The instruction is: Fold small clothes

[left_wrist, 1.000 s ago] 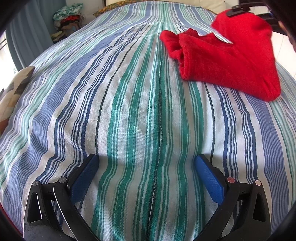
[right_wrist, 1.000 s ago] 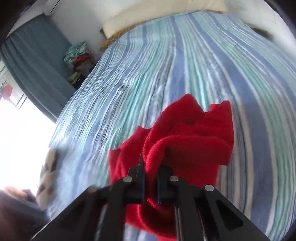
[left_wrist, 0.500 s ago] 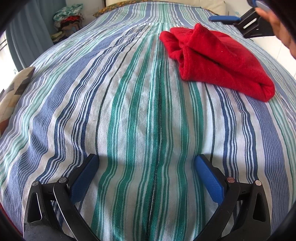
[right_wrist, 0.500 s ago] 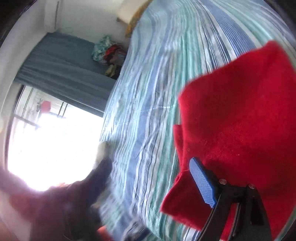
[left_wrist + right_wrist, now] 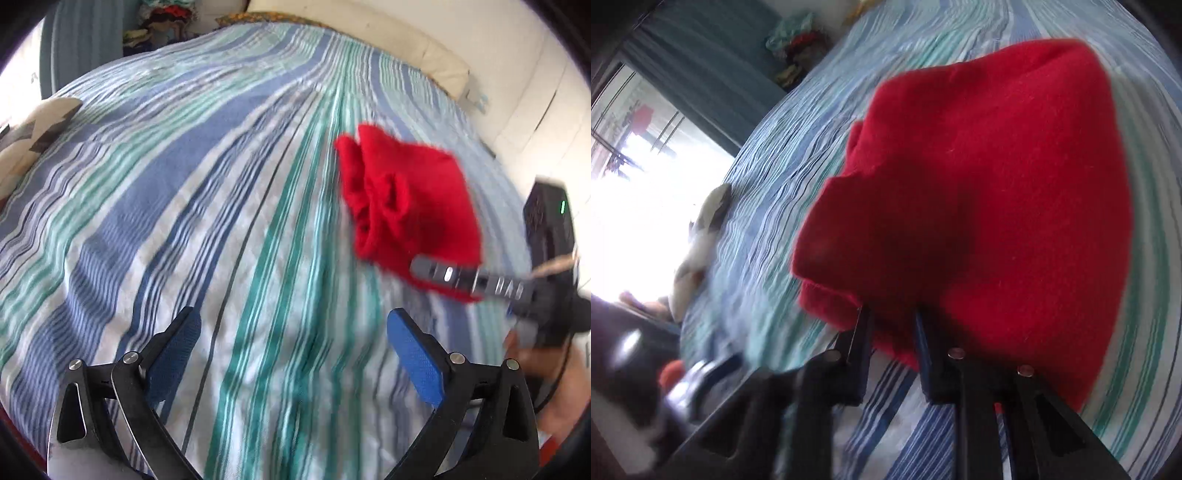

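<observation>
Red garment (image 5: 979, 206) folded into a thick fleecy wedge, lying on the striped bed (image 5: 221, 221), at two o'clock from the left gripper (image 5: 291, 339), whose jaws gape wide, empty; right gripper (image 5: 890, 321), flung open half a second ago, has just narrowed onto the near edge

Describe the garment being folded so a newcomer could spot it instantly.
Start at the striped bedspread that fills both views. On its right half in the left wrist view lies a red fleece garment, folded into a thick bundle. It is the only solid red item on the blue, green and white stripes.
</observation>
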Motion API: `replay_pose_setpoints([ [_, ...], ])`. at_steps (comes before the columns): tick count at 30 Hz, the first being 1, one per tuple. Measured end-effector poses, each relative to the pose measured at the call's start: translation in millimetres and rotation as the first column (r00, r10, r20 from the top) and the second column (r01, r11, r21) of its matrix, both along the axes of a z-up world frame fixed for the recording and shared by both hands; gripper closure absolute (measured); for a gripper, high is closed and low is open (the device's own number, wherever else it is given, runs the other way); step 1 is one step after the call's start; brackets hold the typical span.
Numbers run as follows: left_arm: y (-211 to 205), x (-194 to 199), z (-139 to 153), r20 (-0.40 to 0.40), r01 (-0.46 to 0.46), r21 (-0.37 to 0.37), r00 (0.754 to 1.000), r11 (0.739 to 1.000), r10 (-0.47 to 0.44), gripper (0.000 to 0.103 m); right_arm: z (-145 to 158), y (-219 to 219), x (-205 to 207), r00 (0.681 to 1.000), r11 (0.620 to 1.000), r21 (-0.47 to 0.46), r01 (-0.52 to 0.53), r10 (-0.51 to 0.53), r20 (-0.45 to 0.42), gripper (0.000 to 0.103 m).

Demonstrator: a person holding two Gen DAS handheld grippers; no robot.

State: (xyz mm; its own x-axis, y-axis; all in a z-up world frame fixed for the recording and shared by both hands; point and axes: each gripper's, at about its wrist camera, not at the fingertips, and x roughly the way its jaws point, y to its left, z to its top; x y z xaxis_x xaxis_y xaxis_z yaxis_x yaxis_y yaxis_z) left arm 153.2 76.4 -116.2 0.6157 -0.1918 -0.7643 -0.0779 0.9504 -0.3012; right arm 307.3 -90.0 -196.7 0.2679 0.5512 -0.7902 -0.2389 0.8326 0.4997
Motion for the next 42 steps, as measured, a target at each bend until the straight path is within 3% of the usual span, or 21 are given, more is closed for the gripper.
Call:
replay_pose_setpoints([
  [3, -9.0, 29.6, 29.5, 0.057, 0.090, -0.067, 0.995, 0.994, -0.086, 0.002, 20.4, -1.7, -28.0, 0.998, 1.000, 0.008, -0.001, 0.001, 0.064, 0.077],
  [5, -33.5, 58.1, 37.6, 0.046, 0.207, -0.035, 0.978, 0.978, -0.205, 0.006, 41.3, -9.0, -51.8, 0.991, 1.000, -0.002, -0.006, 0.006, 0.133, 0.066],
  [8, -69.6, 91.8, 31.1, 0.013, 0.301, 0.061, 0.953, 0.952, -0.302, 0.041, 57.9, -31.8, -91.5, 0.986, 1.000, 0.007, 0.013, -0.014, 0.164, 0.063],
  [12, -92.0, 118.6, 2.8, -0.096, 0.282, 0.128, 0.958, 0.951, -0.272, 0.050, 57.0, -68.7, -141.5, 0.988, 0.997, 0.034, 0.074, -0.077, 0.133, 0.063],
  [14, -93.6, 122.4, 0.0, -0.100, 0.260, 0.144, 0.964, 0.955, -0.247, 0.053, 54.3, -81.6, -163.0, 0.986, 0.993, 0.051, 0.109, -0.115, 0.120, 0.062],
  [16, -94.0, 121.2, 4.0, -0.070, 0.277, 0.128, 0.960, 0.952, -0.270, 0.072, 51.5, -90.7, -178.8, 0.984, 0.989, 0.053, 0.136, -0.141, 0.112, 0.061],
  [17, -95.4, 120.0, 5.6, -0.074, 0.296, 0.123, 0.955, 0.947, -0.289, 0.096, 51.1, -94.5, -183.6, 0.983, 0.989, 0.049, 0.143, -0.147, 0.110, 0.061],
  [18, -97.5, 119.7, 5.1, -0.083, 0.312, 0.121, 0.949, 0.942, -0.304, 0.097, 50.4, -96.1, -186.5, 0.982, 0.988, 0.043, 0.147, -0.151, 0.110, 0.061],
  [20, -98.2, 117.1, 6.0, -0.082, 0.310, 0.138, 0.950, 0.941, -0.301, 0.098, 49.6, -101.9, -185.8, 0.982, 0.988, 0.034, 0.151, -0.154, 0.113, 0.061],
  [23, -78.1, 104.0, 6.1, -0.086, 0.276, 0.088, 0.959, 0.957, -0.269, 0.098, 61.4, -109.3, -181.5, 0.977, 0.988, 0.015, 0.151, -0.152, 0.153, 0.061],
  [27, -63.4, 93.8, -14.9, -0.135, 0.265, 0.077, 0.958, 0.961, -0.254, 0.098, 78.6, -105.8, -159.3, 0.968, 0.990, -0.003, 0.144, -0.140, 0.209, 0.061],
  [31, -73.9, 98.3, -16.0, -0.139, 0.272, 0.059, 0.955, 0.960, -0.262, 0.095, 83.9, -84.7, -104.6, 0.966, 0.995, -0.033, 0.099, -0.088, 0.242, 0.061],
  [34, -77.5, 100.5, -16.6, -0.159, 0.279, 0.078, 0.951, 0.957, -0.264, 0.089, 83.2, -62.5, -55.7, 0.971, 0.998, 0.009, 0.059, -0.059, 0.232, 0.061],
  [35, -76.6, 99.8, -15.8, -0.161, 0.289, 0.089, 0.948, 0.953, -0.273, 0.080, 75.9, -56.8, -40.9, 0.975, 0.998, 0.017, 0.055, -0.058, 0.212, 0.061],
  [36, -73.9, 98.1, -14.7, -0.168, 0.296, 0.104, 0.946, 0.949, -0.277, 0.063, 64.2, -52.9, -30.3, 0.980, 0.998, 0.006, 0.062, -0.062, 0.191, 0.061],
  [37, -68.7, 95.8, -11.9, -0.175, 0.297, 0.125, 0.946, 0.947, -0.274, 0.053, 47.0, -51.6, -19.9, 0.986, 0.997, -0.024, 0.078, -0.073, 0.146, 0.061],
  [38, -62.7, 93.1, -7.9, -0.181, 0.291, 0.148, 0.948, 0.945, -0.263, 0.037, 26.7, -52.4, -12.1, 0.993, 0.994, -0.060, 0.093, -0.088, 0.077, 0.061],
  [40, -48.8, 87.6, 6.2, -0.168, 0.280, 0.189, 0.954, 0.941, -0.250, 0.032, 11.0, -58.0, -9.5, 0.996, 0.995, -0.050, 0.090, -0.089, 0.026, 0.061],
  [42, -39.4, 88.3, 24.5, -0.131, 0.274, 0.188, 0.959, 0.943, -0.253, 0.030, 29.2, -60.6, -9.2, 0.997, 0.997, -0.052, 0.058, -0.055, 0.061, 0.061],
])
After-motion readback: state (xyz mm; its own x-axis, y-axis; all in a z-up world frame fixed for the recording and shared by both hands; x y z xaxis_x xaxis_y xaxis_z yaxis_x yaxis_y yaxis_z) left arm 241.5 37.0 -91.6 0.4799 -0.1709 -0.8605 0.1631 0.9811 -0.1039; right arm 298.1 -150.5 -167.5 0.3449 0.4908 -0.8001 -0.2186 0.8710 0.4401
